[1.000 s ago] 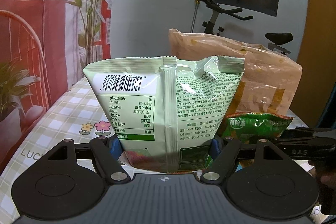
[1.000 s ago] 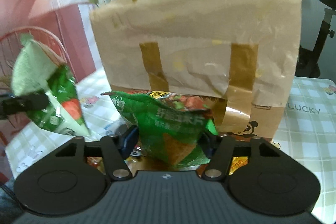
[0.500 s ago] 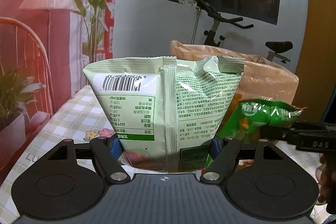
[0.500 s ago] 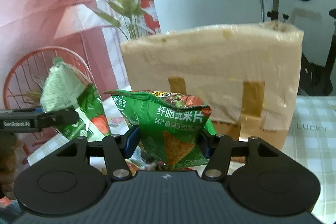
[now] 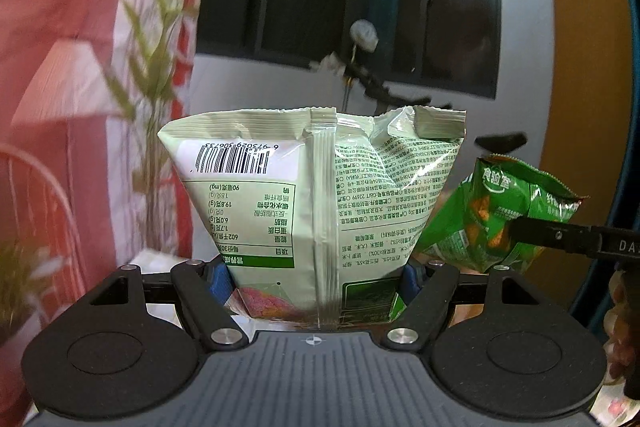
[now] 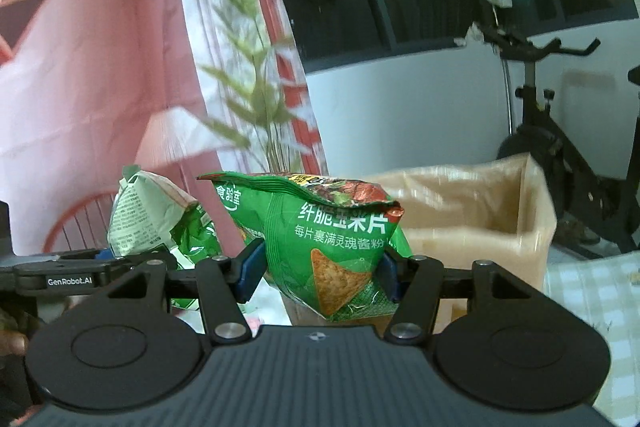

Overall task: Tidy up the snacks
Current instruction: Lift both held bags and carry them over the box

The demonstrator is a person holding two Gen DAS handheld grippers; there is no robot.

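Snacks in transit: left tool (image 5: 312,277) is clamped on the lower part of a pale green packet (image 5: 316,199), upside down with its barcode side to the camera, while right tool (image 6: 318,269) is pinched shut across a bright green chip bag (image 6: 320,239); both held up in the air, side by side. Carrying step, by the look of it, with the open tan paper bag (image 6: 480,211) on the checked tabletop (image 6: 592,283) the likely destination. Next move calls for bringing one packet over the bag's mouth, lowering, then releasing.

both snack bags (image 5: 316,211) (image 6: 320,239) higher, above box (image 6: 480,203)
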